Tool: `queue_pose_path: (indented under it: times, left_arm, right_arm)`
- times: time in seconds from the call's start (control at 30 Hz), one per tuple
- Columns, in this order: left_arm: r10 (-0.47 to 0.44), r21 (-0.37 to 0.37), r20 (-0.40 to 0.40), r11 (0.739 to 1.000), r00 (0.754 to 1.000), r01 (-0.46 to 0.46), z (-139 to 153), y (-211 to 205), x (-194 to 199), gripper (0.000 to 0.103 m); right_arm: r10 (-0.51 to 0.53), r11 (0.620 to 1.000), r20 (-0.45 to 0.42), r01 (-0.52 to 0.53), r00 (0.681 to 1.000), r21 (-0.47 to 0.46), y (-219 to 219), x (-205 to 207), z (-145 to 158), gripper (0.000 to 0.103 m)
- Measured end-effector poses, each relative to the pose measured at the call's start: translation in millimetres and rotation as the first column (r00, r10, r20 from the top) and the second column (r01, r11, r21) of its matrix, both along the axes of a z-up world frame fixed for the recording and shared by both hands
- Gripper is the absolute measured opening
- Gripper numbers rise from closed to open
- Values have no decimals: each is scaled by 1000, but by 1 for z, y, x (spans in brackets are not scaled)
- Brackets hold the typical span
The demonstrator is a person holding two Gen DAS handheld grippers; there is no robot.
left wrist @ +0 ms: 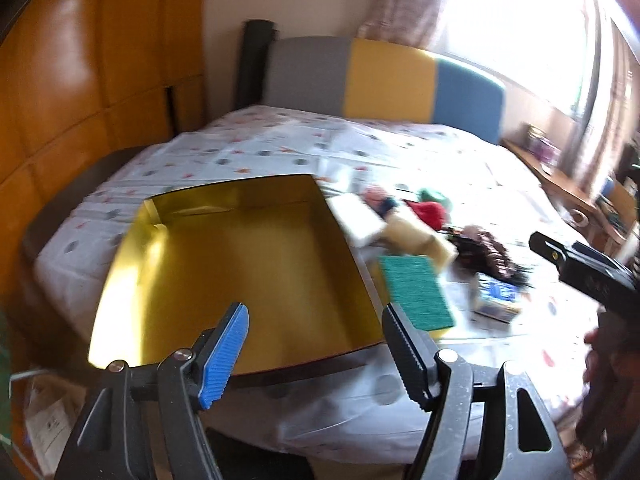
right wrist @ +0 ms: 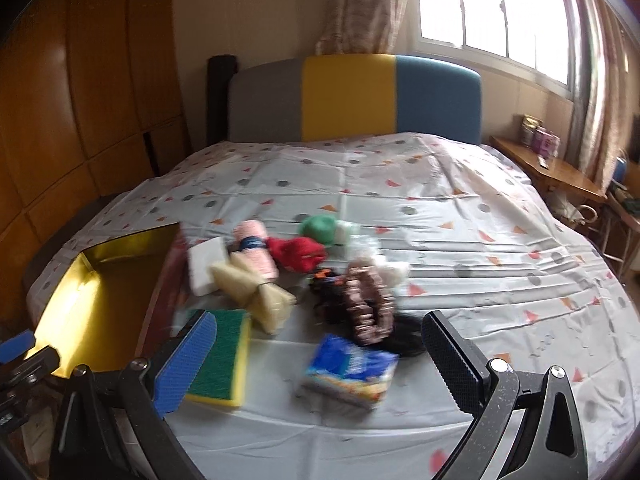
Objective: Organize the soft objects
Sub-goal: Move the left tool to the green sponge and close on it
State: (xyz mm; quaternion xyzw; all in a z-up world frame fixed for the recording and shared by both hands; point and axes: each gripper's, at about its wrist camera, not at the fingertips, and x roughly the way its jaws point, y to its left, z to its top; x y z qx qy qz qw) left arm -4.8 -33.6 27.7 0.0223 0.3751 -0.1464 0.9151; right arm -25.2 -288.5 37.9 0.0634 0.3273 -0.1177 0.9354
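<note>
Soft objects: a loose heap on the bed (right wrist: 460, 208), just right of the gold box (left wrist: 240, 268).
Scrub sponge (right wrist: 218, 356): light, squashy; pinch across its flat faces.
Wipes pack (right wrist: 348, 370): soft, probably slippery; grip its middle.
Left tongs (left wrist: 316, 344): spread, empty, over the box's near edge.
Right tongs (right wrist: 316, 360): spread, empty; sponge just beside the blue pad, pack between the fingers.

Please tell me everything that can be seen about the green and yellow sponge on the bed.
The sponge is a flat rectangular block: a dark green, rough-looking scouring layer on top and a soft yellow foam layer beneath, visible along its edges. It lies flat, green side up, on the patterned bed sheet, just right of the gold-lined box. Neither gripper holds it; the right gripper's blue pad partly covers it in the right wrist view.
</note>
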Motion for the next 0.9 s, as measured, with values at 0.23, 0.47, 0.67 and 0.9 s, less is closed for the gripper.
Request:
queue_pose_path:
  times: [0.23,0.47,0.67,0.9]
  left_arm:
    - [-182,-18,-89,983,979,181,5,-60,30,70]
    - [-246,-31,-345,967,906,251,-26,-117,81,74]
    - [-206,45,-465,966,861,255,-52,-140,110,83]
    - [-180,121,-528,951,830,283,-77,-157,123,83]
  right_arm:
    - [-87,996,-67,87,994,-9,-84,5,-12,103]
    - [-134,981,-103,146,986,125,-125,4,-36,103]
    - [-110,982,-71,119,991,146,-119,0,-27,103]
    - [-121,975,-49,128,991,181,-125,-3,-22,103]
